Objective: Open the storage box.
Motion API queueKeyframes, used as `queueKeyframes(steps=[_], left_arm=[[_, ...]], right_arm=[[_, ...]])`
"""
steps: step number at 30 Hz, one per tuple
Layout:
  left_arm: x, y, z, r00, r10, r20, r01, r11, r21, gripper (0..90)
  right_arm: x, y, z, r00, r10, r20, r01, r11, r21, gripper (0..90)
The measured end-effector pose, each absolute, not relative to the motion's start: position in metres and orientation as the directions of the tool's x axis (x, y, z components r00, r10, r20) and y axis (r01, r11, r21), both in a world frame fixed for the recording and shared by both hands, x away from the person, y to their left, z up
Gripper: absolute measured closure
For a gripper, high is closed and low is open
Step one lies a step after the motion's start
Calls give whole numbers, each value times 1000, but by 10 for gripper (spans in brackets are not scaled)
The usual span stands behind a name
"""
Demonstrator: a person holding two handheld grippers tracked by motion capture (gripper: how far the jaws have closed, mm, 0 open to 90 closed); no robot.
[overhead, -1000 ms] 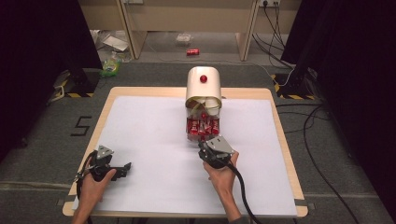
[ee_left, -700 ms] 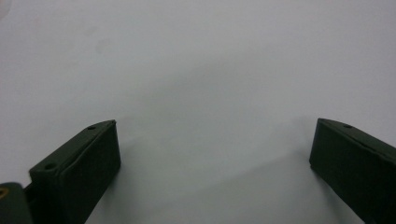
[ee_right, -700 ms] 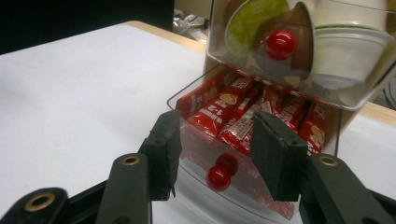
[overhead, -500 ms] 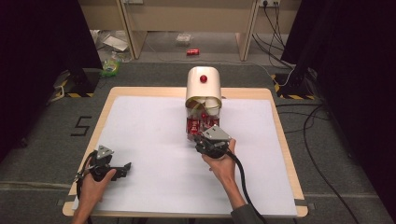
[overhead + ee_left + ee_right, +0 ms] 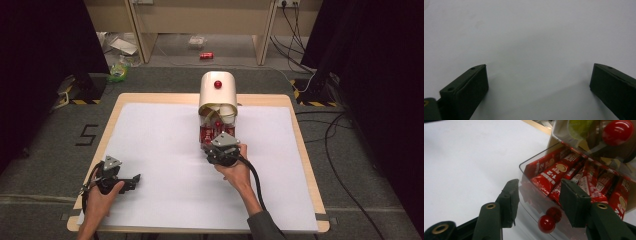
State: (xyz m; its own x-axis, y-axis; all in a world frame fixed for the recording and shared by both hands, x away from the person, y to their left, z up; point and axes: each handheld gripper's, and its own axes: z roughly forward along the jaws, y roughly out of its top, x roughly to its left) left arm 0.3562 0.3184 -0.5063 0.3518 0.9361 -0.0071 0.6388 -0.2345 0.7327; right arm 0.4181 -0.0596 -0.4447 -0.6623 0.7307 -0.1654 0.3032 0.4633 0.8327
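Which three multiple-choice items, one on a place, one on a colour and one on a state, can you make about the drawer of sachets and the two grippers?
1. Where does the left gripper lie?
A. on the white sheet, near the table's front left corner
B. inside the drawer
C. on the floor

2. What colour is the knob on the clear drawer?
A. green
B. red
C. white

3. How does the right gripper stand?
A. shut on a sachet
B. shut on the table edge
C. jaws apart over the knob

Answers: 1 A, the high view shows it there on the sheet. 2 B, the ball is glossy red. 3 C, both pads stand clear of the knob.
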Motion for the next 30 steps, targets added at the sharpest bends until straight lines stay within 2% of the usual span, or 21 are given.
queueKeyframes(steps=[24,30], left_arm=[[356,318,-506,351,936,-7,639,-235,733,12],[356,318,-506,352,936,-7,639,-235,733,12]], right_arm=[[400,-69,-445,-724,671,-161,285,503,816,519],[391,-71,-452,-742,658,-127,308,503,807,533]])
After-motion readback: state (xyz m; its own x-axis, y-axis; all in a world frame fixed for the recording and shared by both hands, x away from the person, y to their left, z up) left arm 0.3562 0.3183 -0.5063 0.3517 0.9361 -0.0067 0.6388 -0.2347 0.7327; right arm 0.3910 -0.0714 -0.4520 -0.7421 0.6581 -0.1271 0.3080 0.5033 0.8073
